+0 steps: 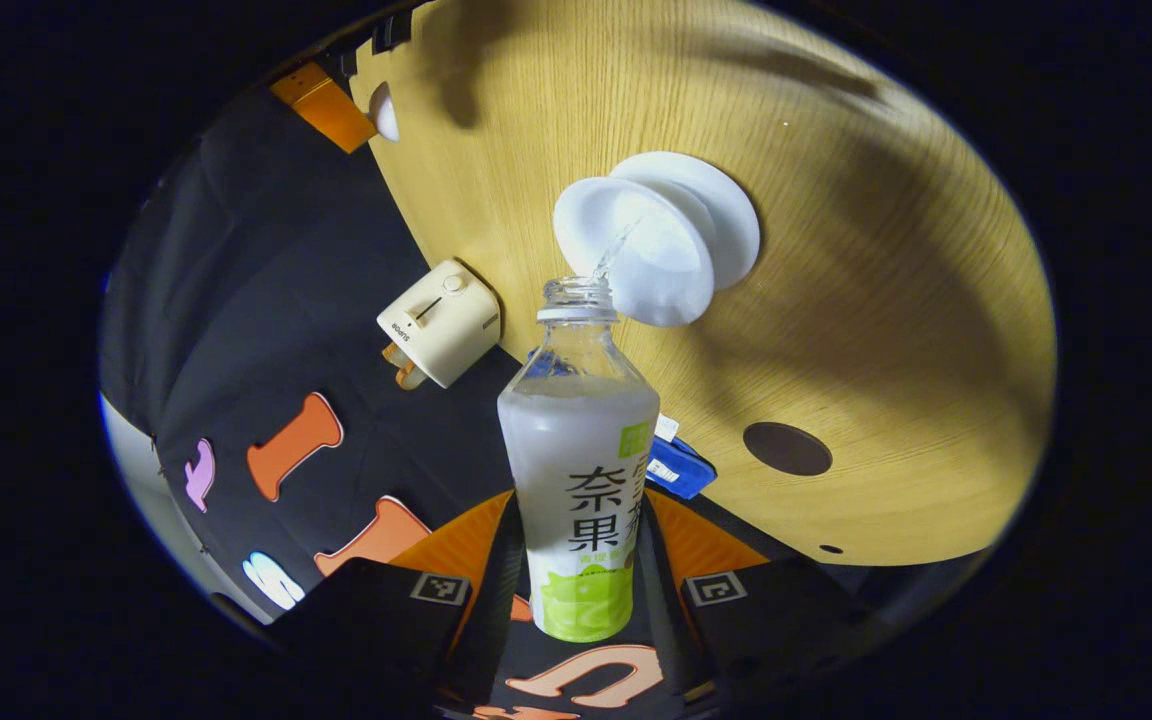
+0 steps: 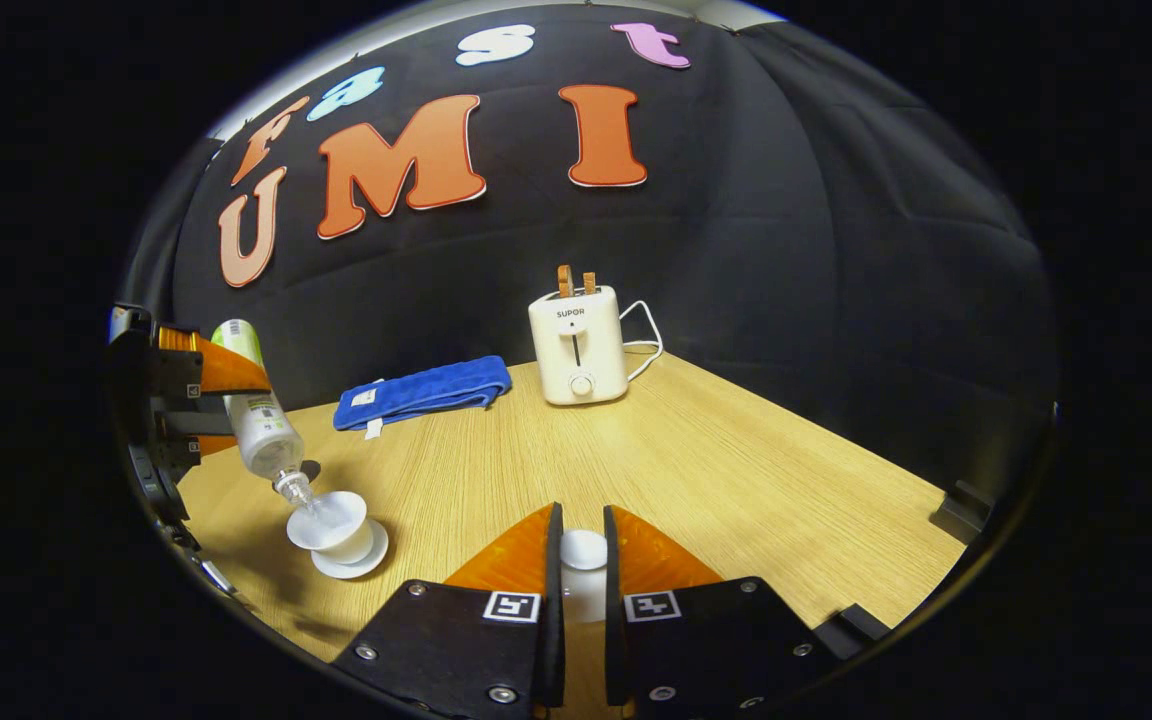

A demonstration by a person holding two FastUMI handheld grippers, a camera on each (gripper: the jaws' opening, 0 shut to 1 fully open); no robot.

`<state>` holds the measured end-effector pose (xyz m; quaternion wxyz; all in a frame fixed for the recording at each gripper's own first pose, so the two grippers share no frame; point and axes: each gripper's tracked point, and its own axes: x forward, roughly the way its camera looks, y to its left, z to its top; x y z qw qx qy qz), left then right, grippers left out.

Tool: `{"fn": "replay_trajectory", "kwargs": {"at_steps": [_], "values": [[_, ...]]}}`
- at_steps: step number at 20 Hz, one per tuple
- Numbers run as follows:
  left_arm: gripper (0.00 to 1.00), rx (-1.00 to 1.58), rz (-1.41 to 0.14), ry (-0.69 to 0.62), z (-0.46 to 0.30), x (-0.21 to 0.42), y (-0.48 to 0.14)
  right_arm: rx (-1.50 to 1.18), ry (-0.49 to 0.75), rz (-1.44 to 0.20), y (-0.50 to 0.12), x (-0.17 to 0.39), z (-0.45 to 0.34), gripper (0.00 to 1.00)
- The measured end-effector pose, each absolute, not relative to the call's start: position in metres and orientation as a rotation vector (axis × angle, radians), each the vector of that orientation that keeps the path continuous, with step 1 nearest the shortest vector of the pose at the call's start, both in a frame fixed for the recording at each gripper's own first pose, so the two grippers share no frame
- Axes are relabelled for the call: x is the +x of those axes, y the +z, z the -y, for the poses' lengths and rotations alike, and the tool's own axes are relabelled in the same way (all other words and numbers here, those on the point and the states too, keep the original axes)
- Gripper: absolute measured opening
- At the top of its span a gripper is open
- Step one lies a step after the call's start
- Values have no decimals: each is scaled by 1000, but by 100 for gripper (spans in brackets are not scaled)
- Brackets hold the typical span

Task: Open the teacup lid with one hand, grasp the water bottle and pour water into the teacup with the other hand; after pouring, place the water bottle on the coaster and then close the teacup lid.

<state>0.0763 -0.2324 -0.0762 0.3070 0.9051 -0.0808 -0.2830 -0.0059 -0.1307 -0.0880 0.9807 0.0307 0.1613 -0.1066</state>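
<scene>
The lid is off and pouring is under way: the left gripper clamps the tilted water bottle between its jaws, streaming ahead into the teacup; the right gripper pinches the teacup lid; coaster placement and re-lidding remain.

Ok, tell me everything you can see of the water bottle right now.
The water bottle is clear plastic, uncapped, with a white and green label. The left gripper holds it by its lower body, tipped neck-down over the white teacup; a thin stream runs from its mouth into the cup. It holds cloudy liquid and touches neither cup nor table.
</scene>
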Motion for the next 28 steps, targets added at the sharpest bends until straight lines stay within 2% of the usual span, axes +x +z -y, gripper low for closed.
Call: {"fn": "replay_trajectory", "kwargs": {"at_steps": [8, 10, 11, 13, 14, 18, 19, 21, 22, 24, 27, 28], "values": [[64, 2220, 79, -773, 219, 83, -94, 62, -219, -326, -88, -7, 132, 16], [61, 2097, 5, -793, 212, 79, -106, 66, -216, -329, -88, -6, 129, 16], [64, 2033, -28, -808, 211, 75, -111, 65, -212, -330, -87, -6, 128, 16], [64, 1911, -81, -821, 207, 68, -119, 59, -204, -332, -87, -5, 123, 16], [60, 1848, -112, -820, 205, 65, -123, 56, -200, -332, -86, -5, 120, 16], [64, 1611, -194, -821, 204, 63, -140, 48, -199, -326, -81, -3, 118, 16], [60, 1535, -213, -825, 205, 61, -145, 50, -202, -327, -80, -2, 118, 16], [67, 1402, -234, -808, 203, 54, -150, 57, -207, -323, -78, -2, 117, 16], [64, 1341, -245, -805, 204, 48, -154, 54, -210, -323, -77, -2, 118, 16], [67, 1221, -276, -801, 206, 42, -163, 49, -212, -323, -76, -2, 117, 16], [60, 1004, -335, -775, 210, 38, -176, 45, -207, -323, -73, -2, 111, 16], [60, 929, -337, -752, 209, 37, -174, 41, -206, -325, -74, -2, 110, 16]]}}
